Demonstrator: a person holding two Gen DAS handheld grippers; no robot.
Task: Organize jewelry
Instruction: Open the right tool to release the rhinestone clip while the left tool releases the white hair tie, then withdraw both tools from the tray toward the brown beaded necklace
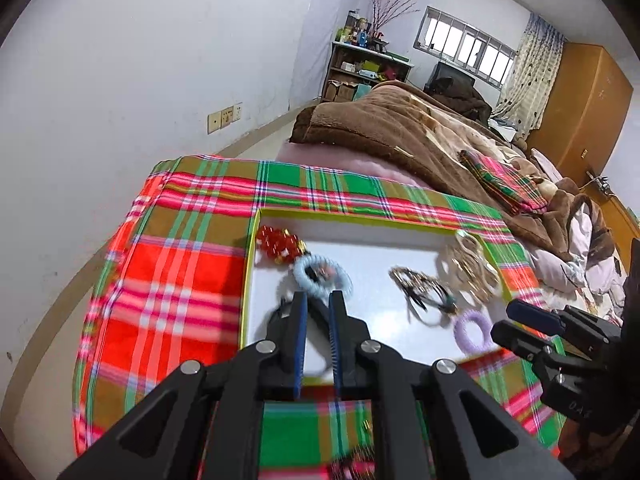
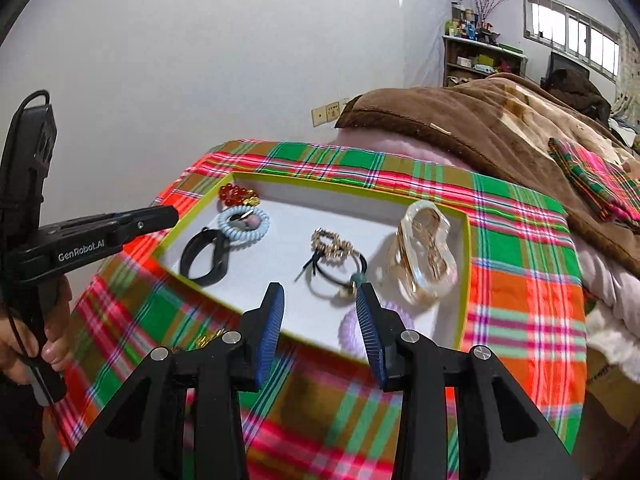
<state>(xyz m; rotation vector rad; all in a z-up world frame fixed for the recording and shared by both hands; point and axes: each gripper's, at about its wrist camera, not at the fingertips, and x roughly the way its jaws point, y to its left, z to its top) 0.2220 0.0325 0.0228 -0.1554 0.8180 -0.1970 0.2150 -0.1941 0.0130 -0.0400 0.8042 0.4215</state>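
Note:
A white tray with a yellow-green rim lies on a plaid cloth. In it are red beads, a light blue coil tie, a black band, a black elastic with a gold charm, a clear gold claw clip and a lilac coil tie. My left gripper hovers over the tray's left side, jaws a narrow gap apart and empty. My right gripper is open at the tray's near edge.
The plaid cloth covers a raised surface beside a white wall. A bed with a brown blanket lies behind. A small gold item and another blurred item lie on the cloth in front of the tray.

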